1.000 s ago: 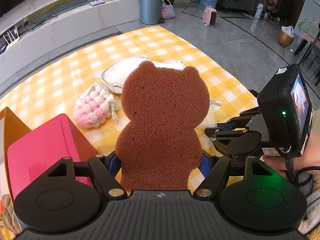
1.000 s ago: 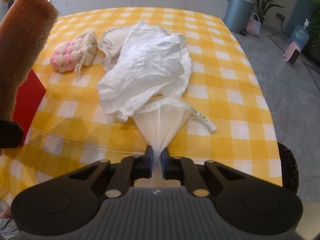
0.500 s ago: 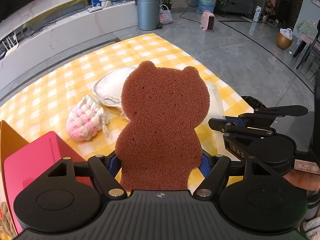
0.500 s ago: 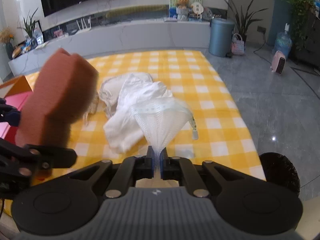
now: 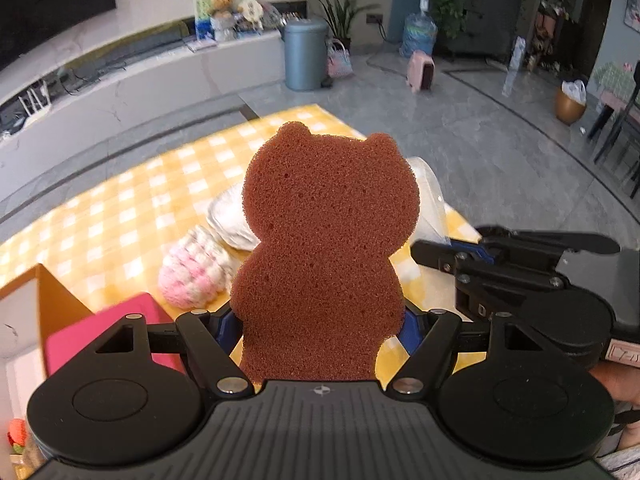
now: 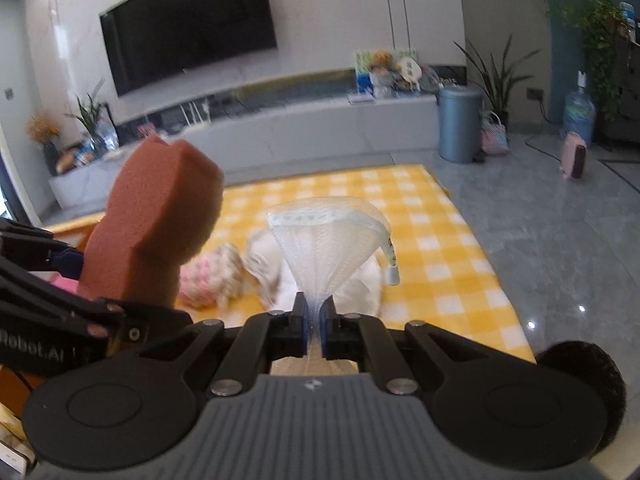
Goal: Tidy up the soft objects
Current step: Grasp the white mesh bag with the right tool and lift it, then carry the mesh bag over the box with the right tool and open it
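the yellow checked tablecloth (image 6: pixel 432 240) lay below both grippers. above it the left gripper (image 5: pixel 320 322) clamped an upright brown bear sponge (image 5: pixel 326 248). the right gripper (image 6: pixel 315 322) was pinched tight on white mesh netting (image 6: pixel 326 240). "robot.ai" showed on the left gripper's side.

"Robot.AI" on left hand-held gripper (image 6: pixel 76 258) body.

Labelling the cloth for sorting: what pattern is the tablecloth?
Yellow-and-white checks on the tablecloth, clearest in the right wrist view.
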`<state>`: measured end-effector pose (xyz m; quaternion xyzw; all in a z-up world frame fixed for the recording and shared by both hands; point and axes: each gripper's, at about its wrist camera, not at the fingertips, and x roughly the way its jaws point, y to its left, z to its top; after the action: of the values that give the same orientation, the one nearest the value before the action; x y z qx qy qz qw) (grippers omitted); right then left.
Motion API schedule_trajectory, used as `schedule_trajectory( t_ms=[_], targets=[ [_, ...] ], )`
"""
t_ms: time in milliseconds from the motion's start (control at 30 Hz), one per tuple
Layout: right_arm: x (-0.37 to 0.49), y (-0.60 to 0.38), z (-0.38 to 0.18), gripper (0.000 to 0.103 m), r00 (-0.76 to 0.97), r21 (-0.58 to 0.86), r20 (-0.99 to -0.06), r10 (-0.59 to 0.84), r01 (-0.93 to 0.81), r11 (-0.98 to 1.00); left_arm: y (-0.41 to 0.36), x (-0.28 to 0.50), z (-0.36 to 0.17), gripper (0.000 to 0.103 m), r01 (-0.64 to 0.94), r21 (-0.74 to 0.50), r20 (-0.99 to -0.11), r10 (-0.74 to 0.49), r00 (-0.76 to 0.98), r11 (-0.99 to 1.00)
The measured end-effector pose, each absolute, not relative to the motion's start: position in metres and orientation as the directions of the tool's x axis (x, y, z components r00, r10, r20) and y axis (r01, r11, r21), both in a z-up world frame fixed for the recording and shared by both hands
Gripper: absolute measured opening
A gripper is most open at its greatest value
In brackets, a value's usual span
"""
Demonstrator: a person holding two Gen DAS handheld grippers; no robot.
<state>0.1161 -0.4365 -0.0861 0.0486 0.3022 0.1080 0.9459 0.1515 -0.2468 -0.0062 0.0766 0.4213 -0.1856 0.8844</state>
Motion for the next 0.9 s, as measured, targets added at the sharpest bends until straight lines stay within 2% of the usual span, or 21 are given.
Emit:
schedule_trajectory(
  t_ms=[433,667,833,900],
  targets=[
    [0.078,-0.426,-0.032,0.004,0.878,0.250,-0.358,0.317,-0.237,0.939,-0.183,0.125,0.042,0.085,0.248,-0.018,-0.690,-0.192,0.698,0.969],
    [0.050,-0.379,0.006,0.004,0.876,0.164,-0.280,0.393,-0.360,0.918,-0.131,0.102,0.062,0.085,0.174,-0.017,-0.626,-0.146,0.766,0.985],
    [0.041,-0.327,0.023,0.004,0.868,0.105,-0.261,0.423,-0.410,0.906,-0.083,0.089,0.068,0.085,0.083,-0.046,-0.578,-0.094,0.811,0.996],
    [0.044,-0.305,0.026,0.012,0.854,0.090,-0.268,0.446,-0.439,0.894,-0.062,0.086,0.066,0.085,0.041,-0.069,-0.573,-0.073,0.817,0.997]
  ],
)
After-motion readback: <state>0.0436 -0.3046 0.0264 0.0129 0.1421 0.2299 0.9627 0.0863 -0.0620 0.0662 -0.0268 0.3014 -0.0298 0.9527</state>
